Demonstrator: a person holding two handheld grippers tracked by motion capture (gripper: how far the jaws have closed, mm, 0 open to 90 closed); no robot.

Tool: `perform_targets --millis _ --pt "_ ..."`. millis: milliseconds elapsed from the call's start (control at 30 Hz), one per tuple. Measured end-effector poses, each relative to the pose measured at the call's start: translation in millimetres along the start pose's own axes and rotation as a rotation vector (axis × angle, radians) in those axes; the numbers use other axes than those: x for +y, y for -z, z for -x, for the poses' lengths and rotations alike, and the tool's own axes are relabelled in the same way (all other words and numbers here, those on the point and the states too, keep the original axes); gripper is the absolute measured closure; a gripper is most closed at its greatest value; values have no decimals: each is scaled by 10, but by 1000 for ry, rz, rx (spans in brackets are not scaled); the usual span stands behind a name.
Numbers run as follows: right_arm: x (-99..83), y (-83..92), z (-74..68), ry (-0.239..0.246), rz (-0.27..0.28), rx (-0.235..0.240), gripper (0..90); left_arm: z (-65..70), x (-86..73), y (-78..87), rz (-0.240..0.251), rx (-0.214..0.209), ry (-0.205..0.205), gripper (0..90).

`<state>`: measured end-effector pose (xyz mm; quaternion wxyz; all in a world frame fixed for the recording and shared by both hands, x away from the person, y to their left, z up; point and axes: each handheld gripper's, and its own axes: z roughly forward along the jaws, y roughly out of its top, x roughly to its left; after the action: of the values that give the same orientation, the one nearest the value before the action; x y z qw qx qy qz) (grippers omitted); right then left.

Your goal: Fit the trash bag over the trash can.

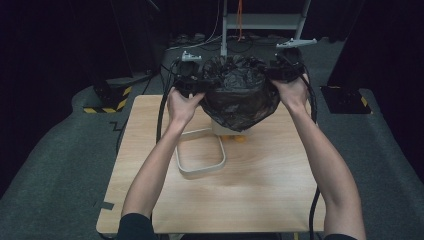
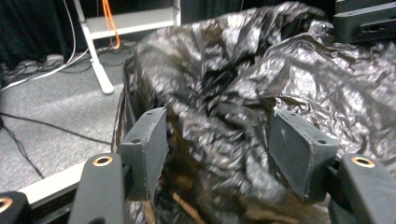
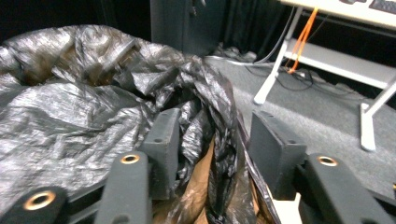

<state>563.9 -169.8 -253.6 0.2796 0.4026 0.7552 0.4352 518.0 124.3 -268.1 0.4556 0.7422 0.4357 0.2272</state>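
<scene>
Two grippers work one black bag (image 1: pixel 240 95) at the table's (image 1: pixel 260 190) 12 o'clock edge. Left gripper (image 1: pixel 200 85), at the bag's 10 o'clock: jaws wide, film bunched between them; whether the pads press cannot be told. One loose white ring (image 1: pixel 200 171) lies at the bag's 7 o'clock, not yet fitted. One pale bin (image 1: pixel 220 129) peeks out at the bag's 6 o'clock, the bag draped over it, still crumpled rather than spread. Right gripper (image 1: pixel 274 75), at the bag's 2 o'clock: jaws parted, the bag's edge loose between them, clear of one pad. Judged stage: bag placed over the bin; left to do are opening it, tucking it in and seating the ring
</scene>
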Motion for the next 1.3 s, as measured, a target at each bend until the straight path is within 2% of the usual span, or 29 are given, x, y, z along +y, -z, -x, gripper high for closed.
perform_targets --millis 133,267,333,400,433,533,733,1000,1100,1300 --pt "-14 -56 6 -31 -4 20 514 -21 -38 3 6 -11 13 378" --pt "-20 -107 -69 -7 -40 22 497 -5 -50 -4 -4 -5 0 380" --pt "-20 -104 -79 -2 -38 23 490 -4 -49 -9 -1 -7 -3 380" --pt "-14 -67 -52 -24 -9 41 476 -4 -51 -2 10 -12 -1 377" --pt "-14 -5 -13 -71 30 75 461 -1 -56 3 16 -15 2 375" --pt "-19 50 13 -87 50 92 446 -5 -74 48 40 -35 8 372" --pt "-94 203 51 -107 86 134 414 -44 -69 192 92 -47 16 355" --pt "-134 297 77 -111 108 151 392 -97 -106 303 124 -52 30 332" --pt "-125 396 68 -101 130 161 390 -111 -115 335 128 -56 32 312" --pt "-143 506 49 -84 145 142 395 -159 -146 396 142 -71 42 304"
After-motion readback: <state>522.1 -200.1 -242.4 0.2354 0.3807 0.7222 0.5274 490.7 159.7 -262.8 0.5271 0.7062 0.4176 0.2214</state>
